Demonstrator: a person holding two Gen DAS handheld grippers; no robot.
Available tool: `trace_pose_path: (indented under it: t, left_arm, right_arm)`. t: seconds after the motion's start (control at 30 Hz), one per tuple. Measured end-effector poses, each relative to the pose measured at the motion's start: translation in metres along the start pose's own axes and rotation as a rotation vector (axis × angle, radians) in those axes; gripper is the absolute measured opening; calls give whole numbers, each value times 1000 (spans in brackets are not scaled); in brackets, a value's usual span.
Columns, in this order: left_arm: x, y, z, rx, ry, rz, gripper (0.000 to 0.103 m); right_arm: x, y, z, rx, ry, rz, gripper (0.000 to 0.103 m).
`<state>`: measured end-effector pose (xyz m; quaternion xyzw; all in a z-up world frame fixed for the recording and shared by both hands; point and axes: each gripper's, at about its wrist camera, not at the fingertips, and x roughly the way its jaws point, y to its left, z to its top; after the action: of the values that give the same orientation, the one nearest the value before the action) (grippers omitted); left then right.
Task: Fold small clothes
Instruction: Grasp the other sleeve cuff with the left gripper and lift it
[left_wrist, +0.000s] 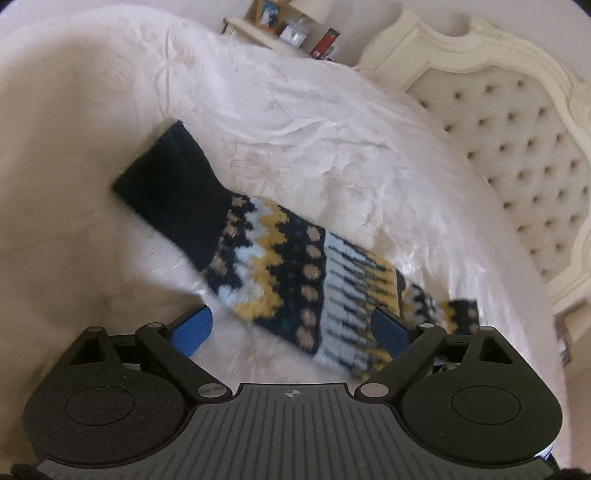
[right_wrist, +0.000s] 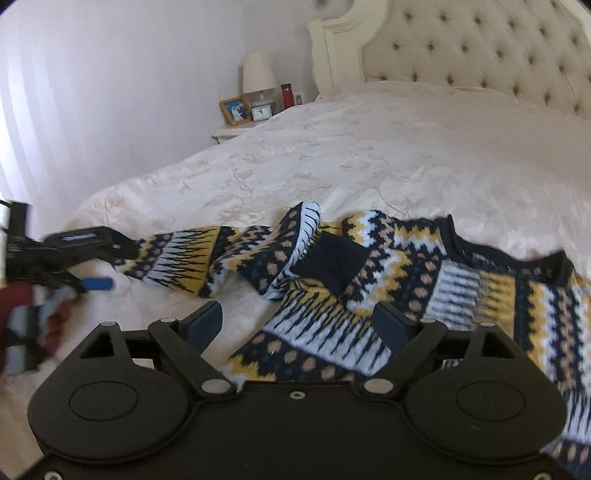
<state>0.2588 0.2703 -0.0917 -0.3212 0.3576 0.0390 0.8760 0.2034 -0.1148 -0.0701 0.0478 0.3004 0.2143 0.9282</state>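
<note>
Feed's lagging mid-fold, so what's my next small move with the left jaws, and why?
Probably close the left gripper on the sleeve. Its jaws are open, straddling the sleeve's patterned part, and the sleeve lies stretched out from the crumpled sweater, not yet folded in.

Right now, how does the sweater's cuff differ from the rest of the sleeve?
The cuff is plain dark navy; the sleeve has yellow, white and tan patterns. The cuff lies far from the left gripper; the sleeve runs between its open fingers. Both lie flat on the bed.
</note>
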Motion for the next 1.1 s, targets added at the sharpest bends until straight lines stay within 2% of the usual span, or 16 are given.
trace_pose_path:
  t: [0.13,0.17,0.2,0.23,0.27,0.3,0.43,0.6,0.77,0.93,1.1]
  left_arm:
    - [16,9,11,-100,10,-50,88]
    - [19,10,15,-112,9,-71,74]
    - [21,11,17,-117,10,-81,49]
    - [22,12,20,-129,9,-78,35]
    - [22,11,24,-138,4,-62,8]
    - [19,9,27,-136,-6,-49,4]
    - [-5,-22,43,-37,-61,-61,4]
    - [-49,-82,72,115,-139,-91,4]
    - [-89,-153,90,310,-209,-106,4]
    - [-106,-229,79,448,-213,-186,4]
    - [-92,-295,45,539,-182,-273,4]
  right_arm:
    - [-16,-13,-13,63,5,-2,90]
    - [-19,-17,-16,77,9,-4,90]
    - [-22,-21,-19,90,13,-8,90]
    - [-25,-25,-22,107,17,-14,90]
    - [-28,-30,-26,129,18,-18,90]
    - [-30,-35,-29,146,20,-19,90]
    - [-41,-56,-41,202,30,-49,90]
    - [-55,-80,-50,262,19,-80,90]
    - [-66,-95,-56,301,-5,-88,90]
    - [-71,-107,-62,319,-11,-97,90]
    - [-75,-117,-74,273,0,-145,90]
